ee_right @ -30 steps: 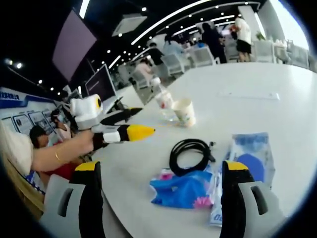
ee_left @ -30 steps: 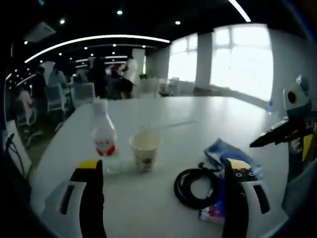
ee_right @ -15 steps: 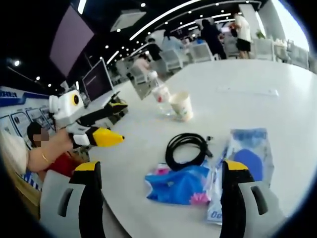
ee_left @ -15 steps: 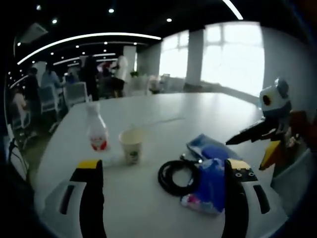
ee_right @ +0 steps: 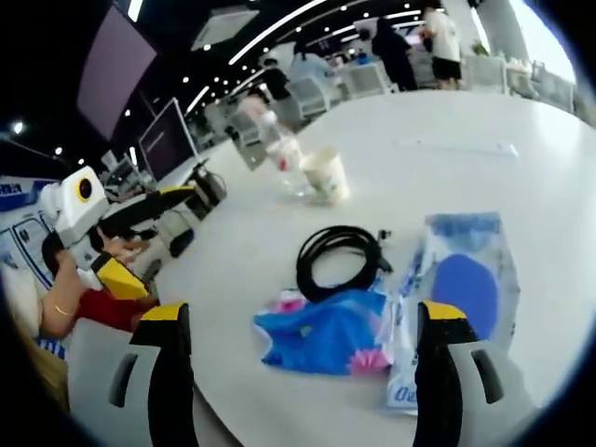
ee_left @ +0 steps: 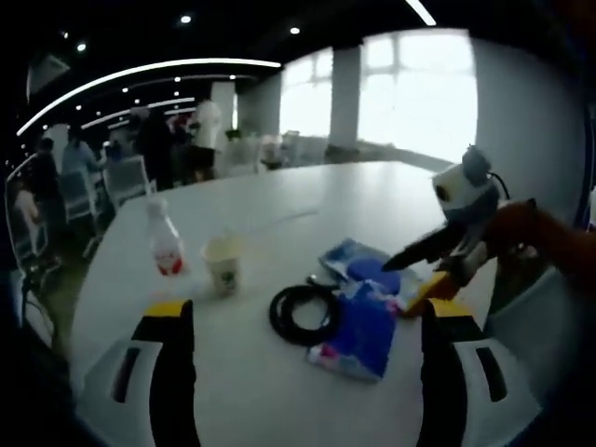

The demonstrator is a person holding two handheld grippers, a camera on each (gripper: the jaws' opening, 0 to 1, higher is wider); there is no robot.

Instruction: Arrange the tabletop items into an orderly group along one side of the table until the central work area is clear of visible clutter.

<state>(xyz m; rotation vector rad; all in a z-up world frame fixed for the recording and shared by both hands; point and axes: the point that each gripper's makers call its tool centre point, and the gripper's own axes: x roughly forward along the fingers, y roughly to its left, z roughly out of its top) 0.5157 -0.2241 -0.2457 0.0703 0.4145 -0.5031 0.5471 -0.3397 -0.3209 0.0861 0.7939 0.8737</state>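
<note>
A broad white table (ee_left: 279, 391) with a rounded edge carries a small cluster of things: in the left gripper view a clear bottle with a red label (ee_left: 165, 250) stands upright beside a paper cup (ee_left: 223, 264), and nearer the camera lie a coiled black cable (ee_left: 304, 315), a crumpled blue packet (ee_left: 360, 330) touching the coil, and a flat blue-and-white pouch (ee_left: 365, 271) just behind it. The left gripper (ee_left: 303, 321) hangs above the near edge with its jaws spread wide and nothing between them. The right gripper (ee_right: 303, 321) is likewise parted and empty; through it the blue packet (ee_right: 326, 332) lies nearest, the pouch (ee_right: 463, 289) to its right, the cable (ee_right: 337, 262) beyond, and the cup (ee_right: 326, 174) and bottle (ee_right: 282, 154) farther up the table (ee_right: 559, 186). The room is a dim open office with curved ceiling light strips, bright windows on one side, office chairs, dark monitors (ee_right: 168, 142) and people standing and seated in the background.
</note>
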